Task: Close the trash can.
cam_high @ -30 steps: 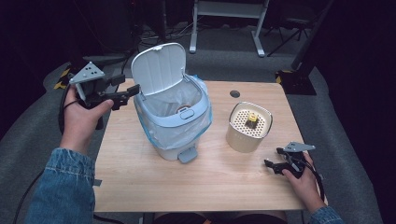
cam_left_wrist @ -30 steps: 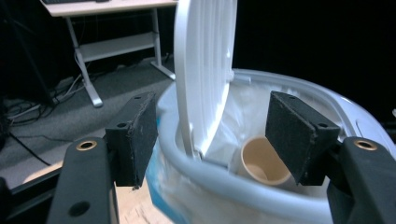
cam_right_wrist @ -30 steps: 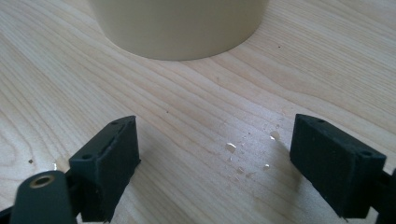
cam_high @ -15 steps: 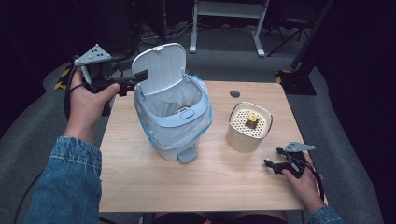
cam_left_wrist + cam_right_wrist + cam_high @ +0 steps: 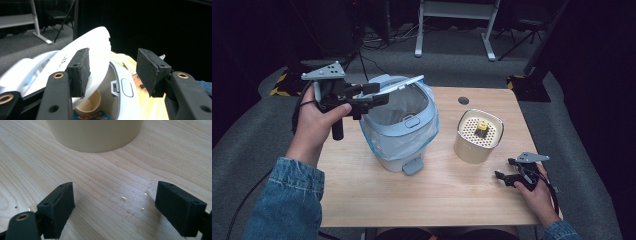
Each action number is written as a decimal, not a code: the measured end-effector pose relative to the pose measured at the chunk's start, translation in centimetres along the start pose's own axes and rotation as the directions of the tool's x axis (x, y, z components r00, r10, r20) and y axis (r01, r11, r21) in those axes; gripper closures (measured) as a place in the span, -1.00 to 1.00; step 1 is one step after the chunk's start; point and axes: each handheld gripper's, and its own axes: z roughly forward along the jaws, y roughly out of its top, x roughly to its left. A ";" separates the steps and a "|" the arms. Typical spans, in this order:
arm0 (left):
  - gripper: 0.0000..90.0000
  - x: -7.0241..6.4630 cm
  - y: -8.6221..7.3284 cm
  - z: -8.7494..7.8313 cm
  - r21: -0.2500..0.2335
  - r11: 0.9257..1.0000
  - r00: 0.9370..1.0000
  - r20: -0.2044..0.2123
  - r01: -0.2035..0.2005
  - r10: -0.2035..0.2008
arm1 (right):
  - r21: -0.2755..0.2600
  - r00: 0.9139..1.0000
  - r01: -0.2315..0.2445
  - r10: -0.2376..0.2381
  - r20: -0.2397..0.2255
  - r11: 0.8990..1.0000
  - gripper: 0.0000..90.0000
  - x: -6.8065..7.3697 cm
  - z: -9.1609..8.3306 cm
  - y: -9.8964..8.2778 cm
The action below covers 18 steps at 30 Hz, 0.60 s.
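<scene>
Bin (image 5: 399, 130) on wooden table (image 5: 452, 200); dark room

My left gripper (image 5: 371, 95) reaches the bin (image 5: 399, 127): pale blue, bag-lined, upright, its white lid (image 5: 398, 86) half-lowered against my jaws.

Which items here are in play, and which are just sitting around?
In play:
left gripper, jaws just been closing, at the lid
lidded bin with its liner bag

Idle:
beige perforated canister
right gripper, open, low over the table
</scene>
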 end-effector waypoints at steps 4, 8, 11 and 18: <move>0.05 -0.2 -0.4 1.2 0.034 0.999 1.000 0.014 0.014 -0.014 | 0.000 1.000 0.000 0.000 0.000 1.000 -0.65 0.0 0.0 0.0; 0.05 -0.3 -0.6 2.2 0.050 0.999 1.000 0.012 0.021 -0.022 | 0.000 1.000 0.000 0.000 0.000 1.000 -0.65 0.0 0.0 0.0; 0.02 -0.4 -0.6 2.6 0.056 0.998 1.000 0.017 0.023 -0.024 | 0.000 1.000 0.000 0.000 0.000 1.000 -0.65 0.0 0.0 0.0; 0.09 -0.8 -0.7 4.4 0.126 0.992 1.000 0.010 0.003 -0.005 | 0.000 1.000 0.000 0.000 0.000 1.000 -0.65 0.0 0.0 0.0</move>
